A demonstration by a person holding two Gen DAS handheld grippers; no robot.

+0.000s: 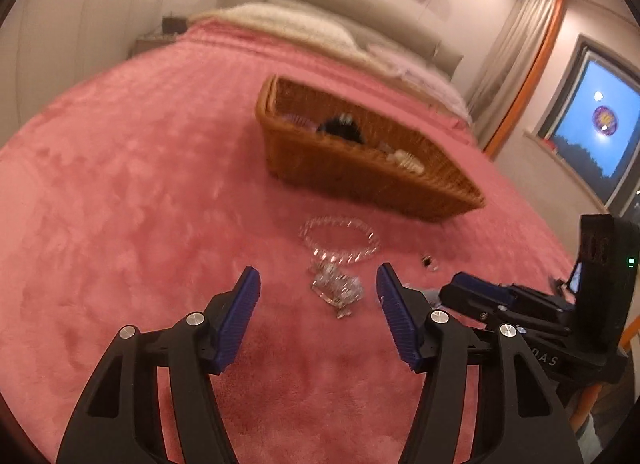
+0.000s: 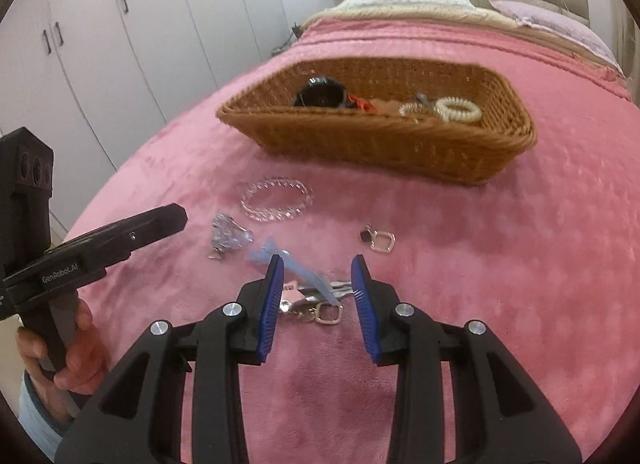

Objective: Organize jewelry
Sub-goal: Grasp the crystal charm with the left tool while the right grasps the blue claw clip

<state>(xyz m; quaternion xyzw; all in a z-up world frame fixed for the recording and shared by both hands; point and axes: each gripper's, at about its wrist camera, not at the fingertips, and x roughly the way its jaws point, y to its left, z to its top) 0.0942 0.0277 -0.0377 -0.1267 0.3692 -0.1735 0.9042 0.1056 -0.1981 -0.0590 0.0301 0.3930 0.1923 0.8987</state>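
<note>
Both grippers were spread wide with nothing between the pads. The left gripper [image 1: 318, 290] sat over the pink blanket [image 1: 120, 192] with a sparkly silver clip [image 1: 336, 288] right between its fingertips and the clear bead bracelet [image 1: 340, 242] just past them. Only the right wrist view showed the blue hair clip [image 2: 292, 268] and a little heap of metal clasps [image 2: 316, 306] lying between the right gripper [image 2: 318, 284] fingers, plus a square earring [image 2: 378, 241] just beyond the right fingertip. The wicker basket [image 2: 380, 144] sat farther ahead, holding a cream coil hair tie [image 2: 458, 109].
</note>
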